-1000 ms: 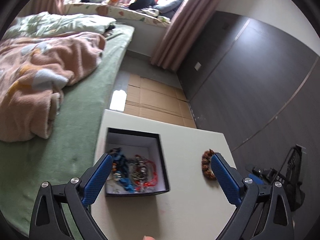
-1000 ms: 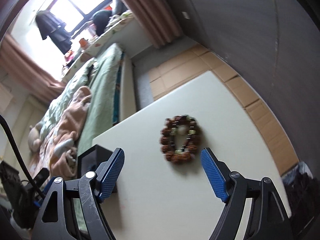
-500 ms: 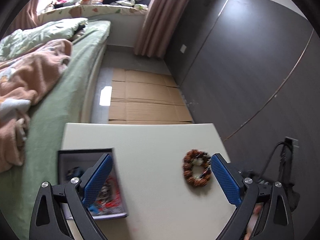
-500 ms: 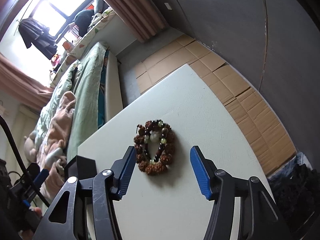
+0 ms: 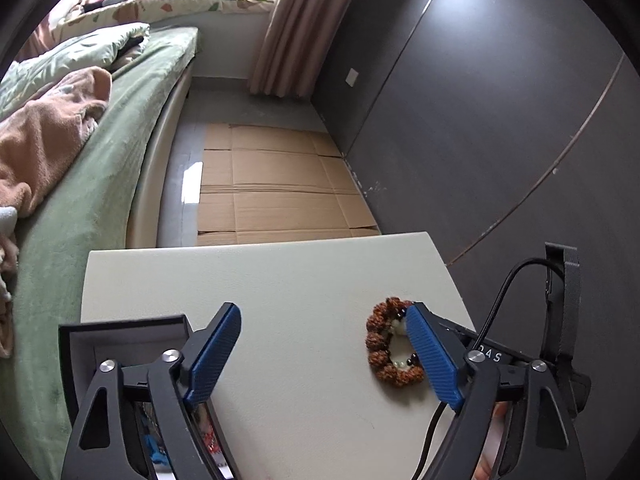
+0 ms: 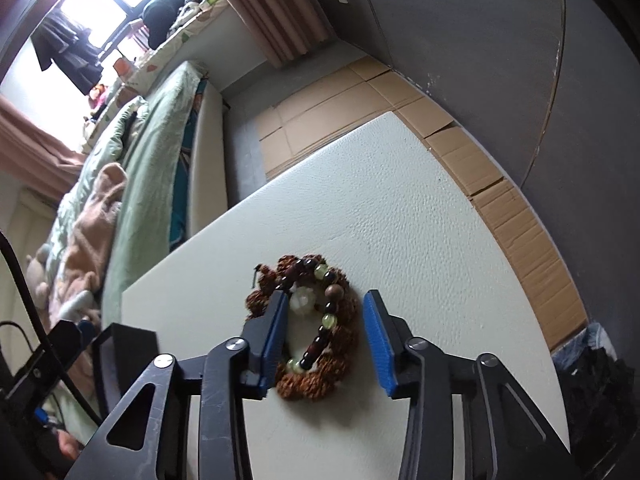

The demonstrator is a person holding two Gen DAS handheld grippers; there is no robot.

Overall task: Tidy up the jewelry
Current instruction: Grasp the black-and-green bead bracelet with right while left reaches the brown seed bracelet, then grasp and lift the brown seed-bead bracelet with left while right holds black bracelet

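You are straddling the bead bracelet (image 6: 316,324) on the table (image 6: 420,232) with your right gripper (image 6: 325,334), fingers open around one side. Next, close gently. Your left gripper (image 5: 324,350) is hanging open; the box (image 5: 120,330) seems near.

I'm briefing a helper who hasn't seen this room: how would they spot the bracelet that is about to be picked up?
Find the white table beside the green bed. The bracelet lies flat on it, apart from the black jewelry box at the table's bed-side edge, with the right gripper open around one side. It is a ring of knobbly brown beads with a smaller strand of dark and pale green beads lying on it.
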